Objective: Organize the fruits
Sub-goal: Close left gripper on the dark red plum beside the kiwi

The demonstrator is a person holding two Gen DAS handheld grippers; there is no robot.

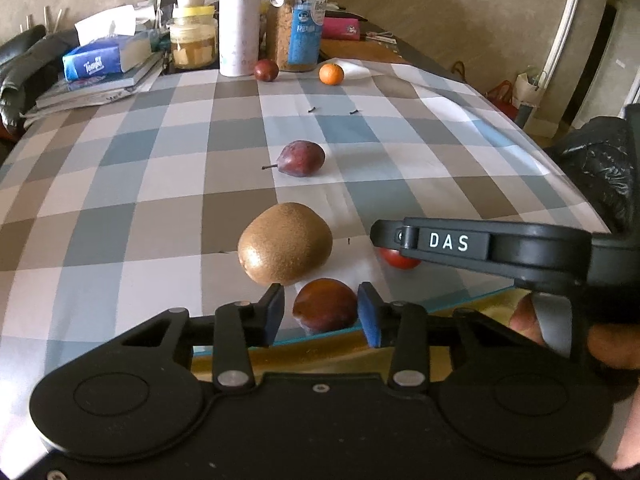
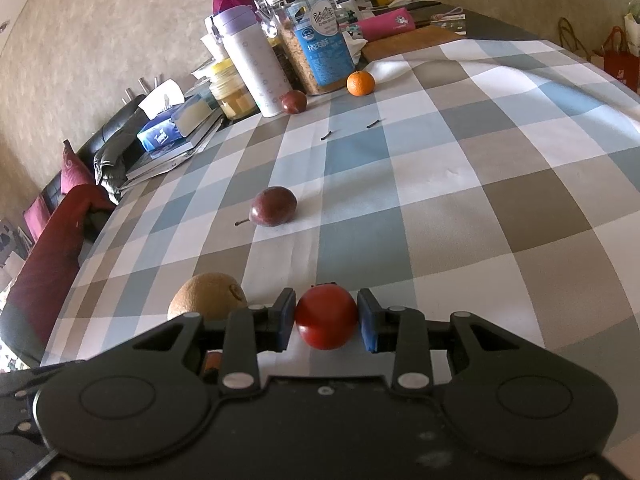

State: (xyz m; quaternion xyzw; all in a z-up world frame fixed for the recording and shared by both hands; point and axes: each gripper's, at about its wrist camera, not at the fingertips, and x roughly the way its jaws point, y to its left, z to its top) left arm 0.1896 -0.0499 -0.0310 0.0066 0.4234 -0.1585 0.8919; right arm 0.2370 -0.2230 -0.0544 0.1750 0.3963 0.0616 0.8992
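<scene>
Progress: early | my right hand-held gripper (image 2: 326, 320) clamps a tomato (image 2: 326, 318) | my left hand-held gripper (image 1: 322, 314) brackets a plum (image 1: 325, 305), pads not touching | kiwi (image 1: 285, 243), pear (image 1: 301, 158), tangerine (image 1: 331, 73) scattered on worktop (image 1: 120, 184).

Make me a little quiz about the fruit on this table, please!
1. True or false: the kiwi lies in a bowl.
2. Which fruit does the right hand-held gripper clamp? A) an orange one B) the red fruit C) a purple one with a stalk
3. Fill in: the tangerine sits by the tall, blue-labelled ___.

Key: 1 false, it lies on the checked cloth; 2 B; 3 jar.
</scene>
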